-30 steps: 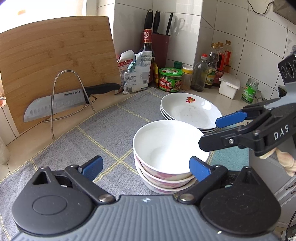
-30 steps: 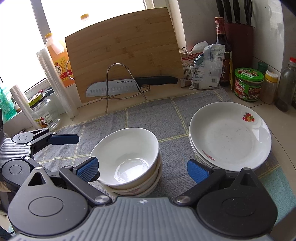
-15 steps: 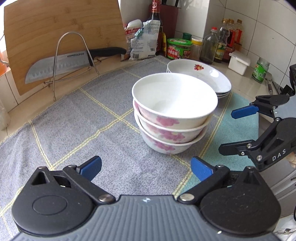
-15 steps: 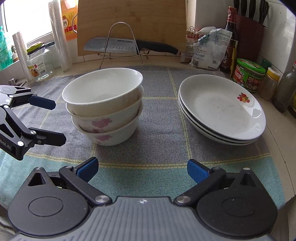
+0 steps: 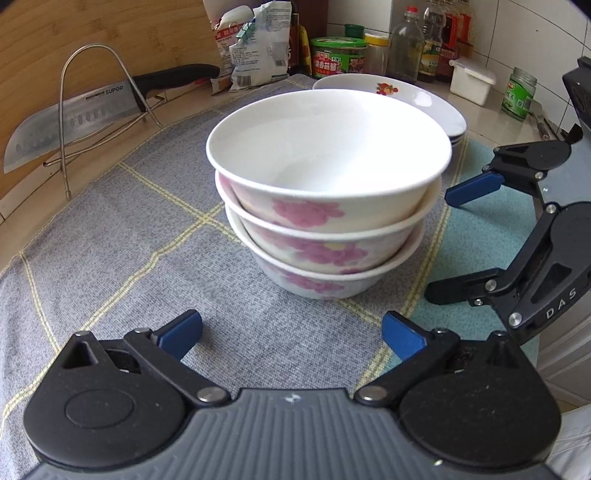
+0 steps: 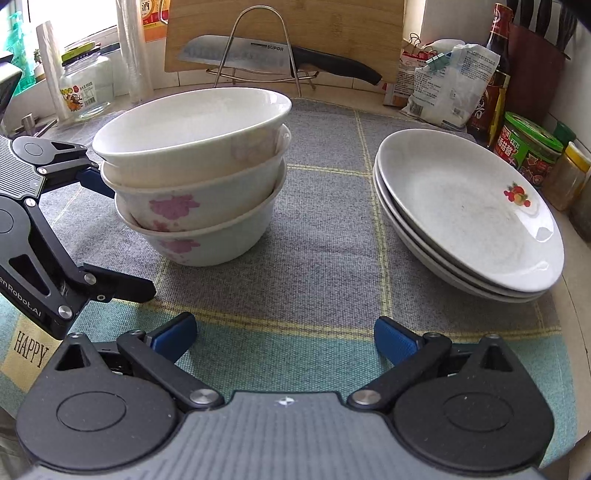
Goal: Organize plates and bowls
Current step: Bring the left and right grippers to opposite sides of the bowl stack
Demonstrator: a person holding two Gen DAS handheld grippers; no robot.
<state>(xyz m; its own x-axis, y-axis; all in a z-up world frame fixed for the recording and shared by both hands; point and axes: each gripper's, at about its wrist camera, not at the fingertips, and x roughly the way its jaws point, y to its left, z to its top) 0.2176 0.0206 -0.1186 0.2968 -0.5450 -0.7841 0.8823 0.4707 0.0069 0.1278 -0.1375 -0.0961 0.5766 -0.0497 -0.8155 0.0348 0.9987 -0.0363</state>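
Ahead of left gripper [image 5: 291,330]: bowl stack [image 5: 327,192], untouched | right gripper [image 6: 284,334] beside it | both spread wide, empty

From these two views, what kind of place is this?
Most likely a home kitchen counter. A kitchen knife rests on a wire rack before a wooden cutting board, sauce bottles stand by the tiled wall, and stacked bowls and plates sit on a cloth mat.

My left wrist view looks low and close at the bowl stack [image 5: 328,192]; my right wrist view faces it from the other side, sharing bowls and plates [image 6: 469,214].
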